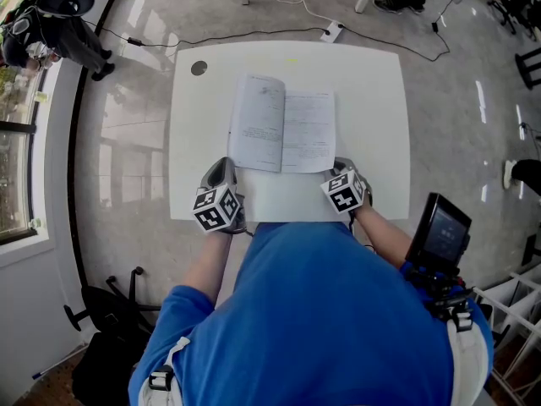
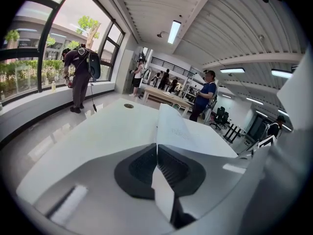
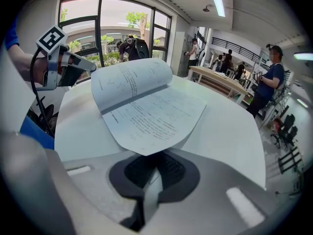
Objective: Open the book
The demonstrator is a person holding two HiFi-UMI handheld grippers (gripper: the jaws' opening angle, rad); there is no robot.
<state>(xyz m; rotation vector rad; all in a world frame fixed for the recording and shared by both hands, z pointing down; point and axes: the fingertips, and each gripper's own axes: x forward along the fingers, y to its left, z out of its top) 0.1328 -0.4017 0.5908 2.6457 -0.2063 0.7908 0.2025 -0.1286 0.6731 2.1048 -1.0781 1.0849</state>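
Head view first: the book (image 1: 283, 125) already lies open in the middle of the white table (image 1: 372, 83), spine pointing away from the person, with the left page (image 1: 258, 121) bowed up. The left gripper (image 1: 226, 166) sits at the book's near left corner and the right gripper (image 1: 338, 167) at the near right one. In the left gripper view the jaws are pressed together, pinching that page's thin edge, and the sheet stands up ahead. In the right gripper view its jaws are closed too, on the book's near right corner by the look of it, holding that side down. To finish cleanly, probably lay the page over in a gentle arc rather than tug, since a single sheet creases or tears easily. There's plenty of bare tabletop left of the book. The near table edge is just behind both grippers, so there's little room to pull back.
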